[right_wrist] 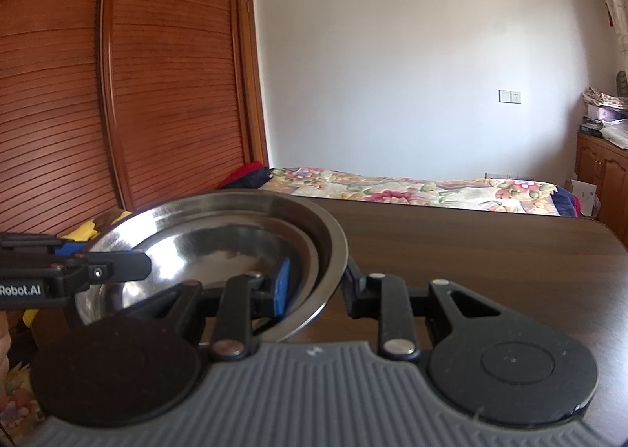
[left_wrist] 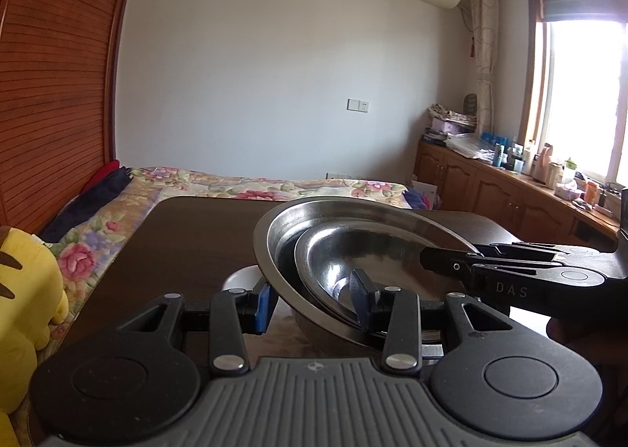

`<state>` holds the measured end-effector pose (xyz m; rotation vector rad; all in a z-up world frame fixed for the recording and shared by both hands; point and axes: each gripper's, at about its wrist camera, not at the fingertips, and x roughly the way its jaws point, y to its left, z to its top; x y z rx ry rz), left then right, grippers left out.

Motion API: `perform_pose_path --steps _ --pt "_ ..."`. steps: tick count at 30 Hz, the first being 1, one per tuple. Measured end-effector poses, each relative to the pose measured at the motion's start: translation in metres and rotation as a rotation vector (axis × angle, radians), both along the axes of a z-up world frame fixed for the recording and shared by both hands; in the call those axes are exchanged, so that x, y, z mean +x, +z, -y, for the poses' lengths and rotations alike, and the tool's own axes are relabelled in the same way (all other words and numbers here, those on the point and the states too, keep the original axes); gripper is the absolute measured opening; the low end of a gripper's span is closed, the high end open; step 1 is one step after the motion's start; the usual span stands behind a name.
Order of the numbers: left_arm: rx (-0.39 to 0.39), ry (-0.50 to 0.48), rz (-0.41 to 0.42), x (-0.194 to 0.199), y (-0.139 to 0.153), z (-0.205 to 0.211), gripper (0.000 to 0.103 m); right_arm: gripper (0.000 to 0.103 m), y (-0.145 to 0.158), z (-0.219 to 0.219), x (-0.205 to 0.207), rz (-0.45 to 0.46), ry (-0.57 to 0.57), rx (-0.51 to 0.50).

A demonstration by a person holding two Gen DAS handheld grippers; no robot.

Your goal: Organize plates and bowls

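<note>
Left gripper (left_wrist: 314, 300) clamped over near rim of steel plates (left_wrist: 353, 243), one blue pad outside, other finger inside. Right gripper (right_wrist: 318, 290) gripping same stack (right_wrist: 235, 235) from opposite edge, rim between its fingers. Two plates nested, tilted, held just above dark wooden table (left_wrist: 188, 235). Under the stack, white bowl (left_wrist: 241, 278), partly hidden. Farther out, flowered bed (left_wrist: 219, 184) and yellow plush toy (left_wrist: 27, 290). Judged about halfway: plates gathered already, not yet set down; white bowl not sorted.
</note>
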<state>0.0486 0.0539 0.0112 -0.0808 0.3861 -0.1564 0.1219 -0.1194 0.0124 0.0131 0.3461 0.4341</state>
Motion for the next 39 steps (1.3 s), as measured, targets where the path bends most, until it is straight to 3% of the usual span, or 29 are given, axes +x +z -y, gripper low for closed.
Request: perform_pose_path --steps 18,38,39 --pt "-0.072 0.011 -0.052 0.003 -0.012 -0.030 0.042 0.030 -0.006 -0.025 -0.001 -0.043 0.048 -0.011" --pt "-0.049 -0.006 -0.056 0.006 -0.016 -0.028 0.043 0.032 -0.006 -0.032 -0.007 -0.048 0.026 0.004" --pt "-0.050 -0.008 -0.055 0.006 -0.017 -0.029 0.047 0.032 -0.007 -0.031 -0.008 -0.047 0.022 0.002"
